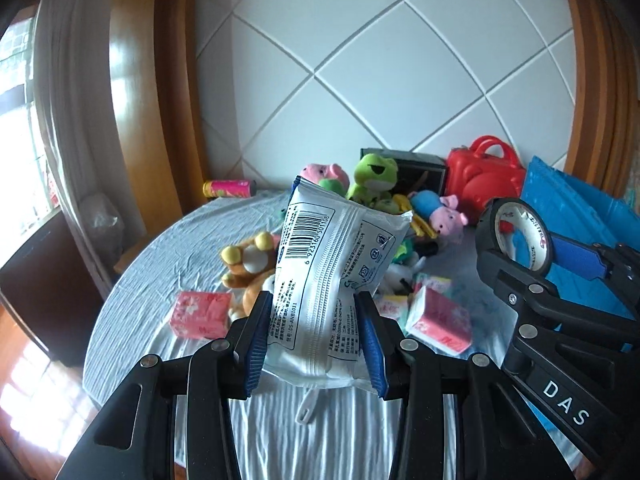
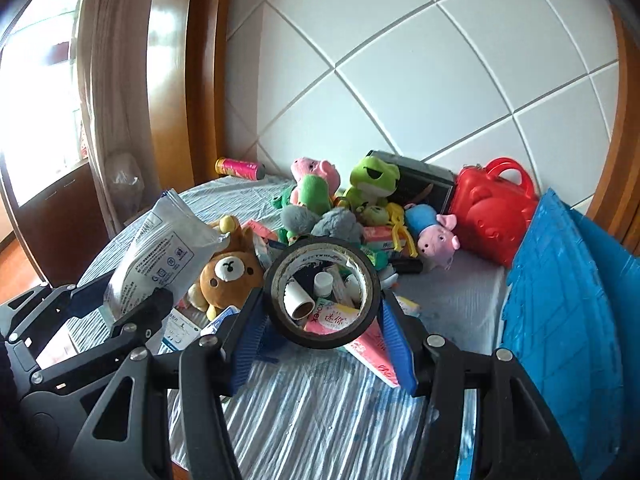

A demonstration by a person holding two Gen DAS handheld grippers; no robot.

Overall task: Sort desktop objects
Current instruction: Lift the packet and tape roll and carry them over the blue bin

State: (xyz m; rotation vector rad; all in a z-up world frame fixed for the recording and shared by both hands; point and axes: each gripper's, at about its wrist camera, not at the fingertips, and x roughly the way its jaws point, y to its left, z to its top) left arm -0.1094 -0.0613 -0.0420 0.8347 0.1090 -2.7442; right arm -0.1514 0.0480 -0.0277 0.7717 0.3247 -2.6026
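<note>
Wipes pack (image 1: 320, 280) clamped between left fingers (image 1: 256, 340); tape roll (image 2: 324, 292) between right fingers (image 2: 396, 344).

Wall: from my feeds, white panels (image 2: 420, 92) crossed by diagonal grey grooves, at 12 o'clock.
Frame: glossy wooden trim (image 1: 140, 92) at 10 o'clock.
Curtain: pale drape (image 1: 68, 80) hanging at 9 o'clock.
Window: bright daylight (image 2: 36, 80) at 9 o'clock.
Table: striped grey-white cloth (image 2: 312, 412).
</note>
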